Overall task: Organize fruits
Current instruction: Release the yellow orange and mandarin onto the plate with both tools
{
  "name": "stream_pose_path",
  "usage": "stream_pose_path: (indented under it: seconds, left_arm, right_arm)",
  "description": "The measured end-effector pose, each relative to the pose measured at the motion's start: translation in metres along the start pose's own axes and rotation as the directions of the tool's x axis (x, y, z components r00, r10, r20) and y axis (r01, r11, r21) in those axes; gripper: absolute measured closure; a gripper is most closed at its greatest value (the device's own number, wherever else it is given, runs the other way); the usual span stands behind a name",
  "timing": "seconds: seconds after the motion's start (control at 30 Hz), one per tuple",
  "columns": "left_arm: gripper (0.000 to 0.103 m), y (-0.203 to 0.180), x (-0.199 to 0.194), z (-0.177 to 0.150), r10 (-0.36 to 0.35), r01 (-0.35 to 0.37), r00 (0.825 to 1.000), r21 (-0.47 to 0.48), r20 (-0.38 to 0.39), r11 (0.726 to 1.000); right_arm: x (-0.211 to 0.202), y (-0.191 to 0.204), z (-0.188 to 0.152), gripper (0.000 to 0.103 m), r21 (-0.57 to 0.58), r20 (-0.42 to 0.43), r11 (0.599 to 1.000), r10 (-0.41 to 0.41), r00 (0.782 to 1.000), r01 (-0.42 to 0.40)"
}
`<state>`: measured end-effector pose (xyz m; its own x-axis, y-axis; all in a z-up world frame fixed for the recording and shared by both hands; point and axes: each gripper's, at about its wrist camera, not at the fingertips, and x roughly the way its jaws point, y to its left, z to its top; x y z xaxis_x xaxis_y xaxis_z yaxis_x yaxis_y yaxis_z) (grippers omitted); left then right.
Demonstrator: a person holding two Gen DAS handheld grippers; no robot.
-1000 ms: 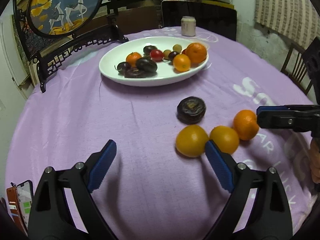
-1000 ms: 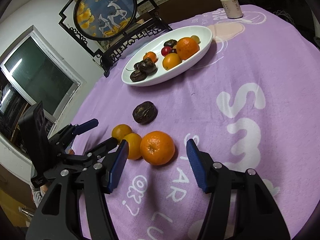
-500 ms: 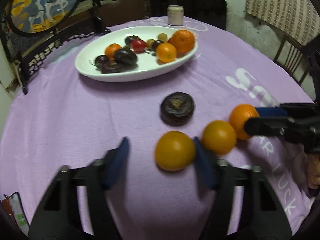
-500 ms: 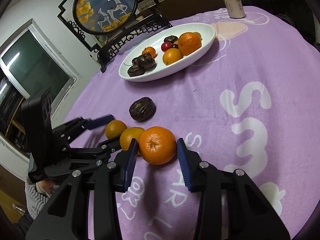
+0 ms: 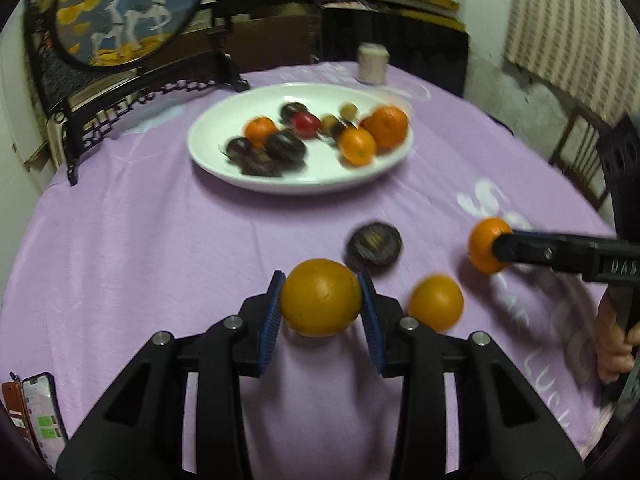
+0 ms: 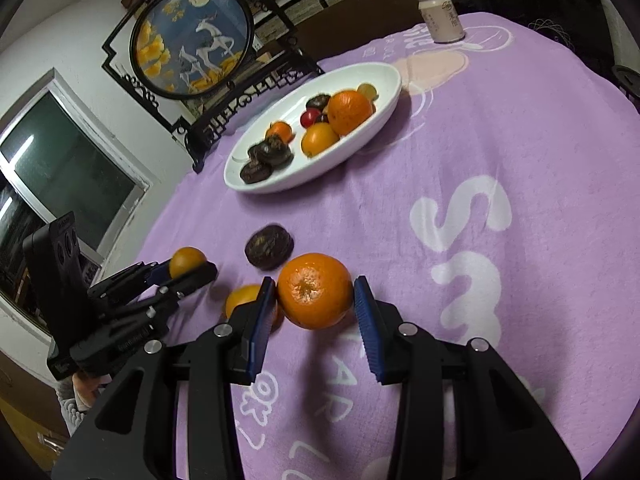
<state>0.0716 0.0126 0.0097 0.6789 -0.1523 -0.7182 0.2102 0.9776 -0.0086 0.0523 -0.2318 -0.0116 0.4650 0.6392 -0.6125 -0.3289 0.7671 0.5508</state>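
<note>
My left gripper point(image 5: 322, 296) is shut on a yellow-orange orange point(image 5: 321, 297) and holds it just above the purple cloth. My right gripper point(image 6: 315, 292) is shut on a deeper orange mandarin point(image 6: 315, 289), which also shows at the right of the left wrist view point(image 5: 485, 245). A third orange point(image 5: 436, 307) lies loose on the cloth between them; it is partly hidden behind my right gripper's left finger in the right wrist view point(image 6: 244, 299). A dark wrinkled fruit point(image 5: 374, 245) lies beyond it. The white oval plate point(image 5: 304, 182) farther back holds several oranges and dark fruits.
A drink can point(image 5: 373, 63) stands behind the plate. A round deer picture on a black stand point(image 5: 120, 20) sits at the back left. A phone point(image 5: 42, 416) lies at the near left edge. A chair point(image 5: 580, 152) stands to the right.
Both grippers moved forward and closed on their fruits. The left one now grips the yellow-orange orange and the right one the mandarin; both fruits are lifted slightly.
</note>
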Motion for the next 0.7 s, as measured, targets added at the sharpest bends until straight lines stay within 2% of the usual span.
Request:
stream_pose_path:
  seconds: [0.23,0.33,0.5,0.7]
  left_arm:
    - [0.066,0.029,0.009,0.057,0.030,-0.028,0.999,-0.074,0.021,0.997]
    - [0.066,0.041,0.025,0.088,0.033,-0.030,0.999,-0.106,0.023,0.994]
    - [0.066,0.060,0.060,0.122,0.029,-0.028,1.000,-0.152,0.004,0.988]
    - [0.066,0.077,0.104,0.144,0.029,-0.035,0.999,-0.183,-0.033,0.983]
  right_arm:
    - [-0.002,0.026,0.057,0.062,-0.047,0.030,0.999,0.001,1.000,0.000]
    - [0.016,0.043,0.083,0.062,-0.081,0.010,0.997,0.009,1.000,-0.008]
    - [0.054,0.057,0.101,0.062,-0.109,-0.029,0.994,0.007,1.000,-0.010]
    - [0.089,0.062,0.114,0.062,-0.138,-0.057,0.990,-0.040,0.998,0.032]
